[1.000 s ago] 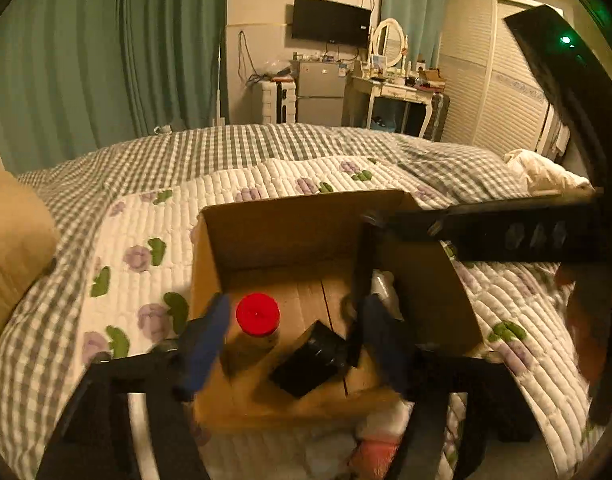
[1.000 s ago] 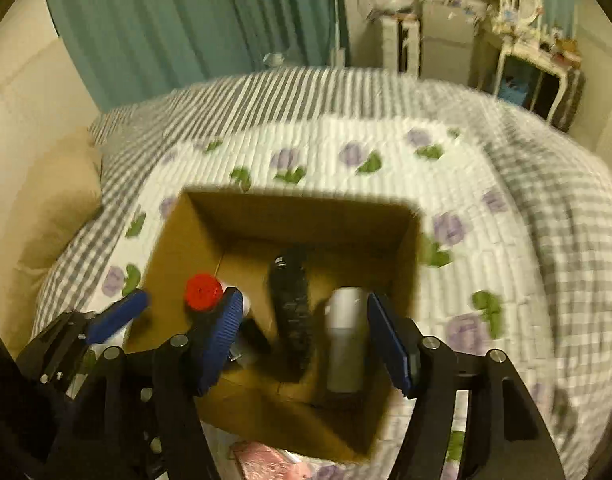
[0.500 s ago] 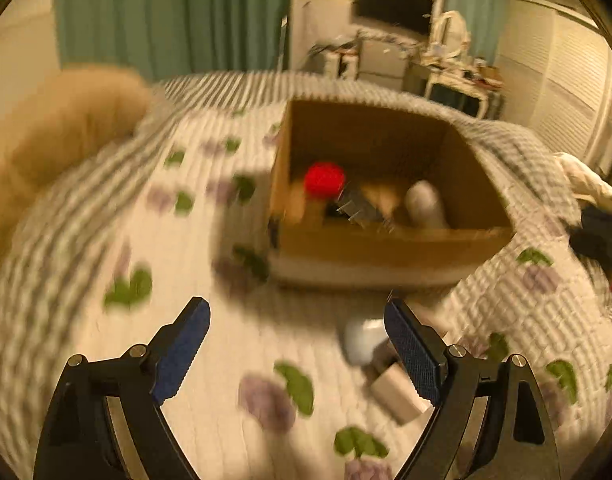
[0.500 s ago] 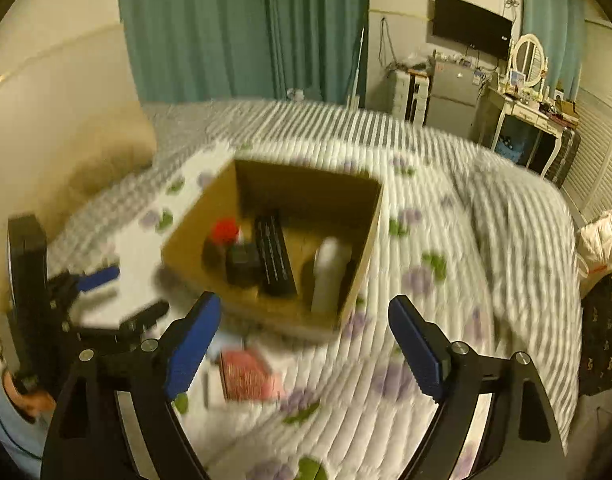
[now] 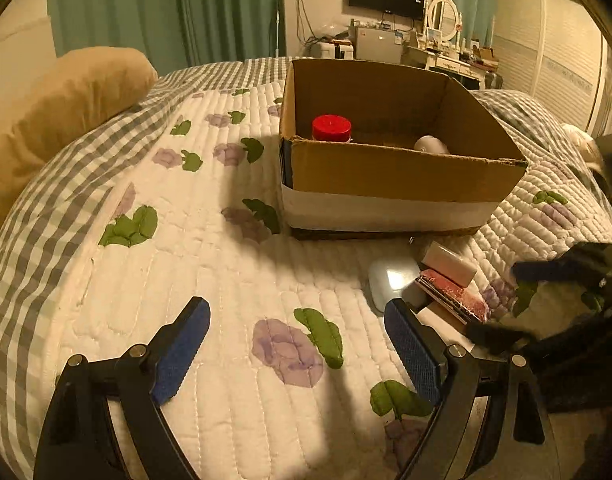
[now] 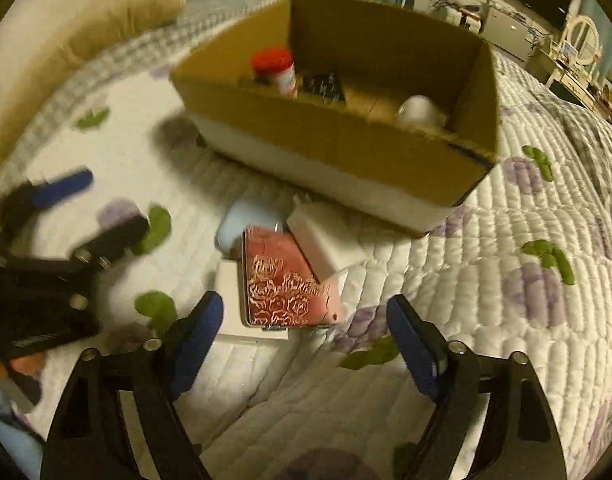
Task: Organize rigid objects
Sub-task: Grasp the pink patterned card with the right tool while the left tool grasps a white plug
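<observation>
Box (image 6: 337, 136) on the quilt (image 5: 210, 264) already holds a red-capped bottle (image 6: 276, 68), a black item (image 6: 325, 86) and a white one (image 6: 419, 110). Left beside it: pink case (image 6: 284, 280), white block (image 6: 325, 240), bluish piece (image 6: 242, 220). Left gripper (image 5: 296, 348) and right gripper (image 6: 302, 342) both gape wide, empty.

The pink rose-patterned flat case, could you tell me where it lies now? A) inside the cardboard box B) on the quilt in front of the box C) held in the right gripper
B: the pink rose-patterned flat case lies on the quilt before the cardboard box; the right gripper is open and empty.
</observation>
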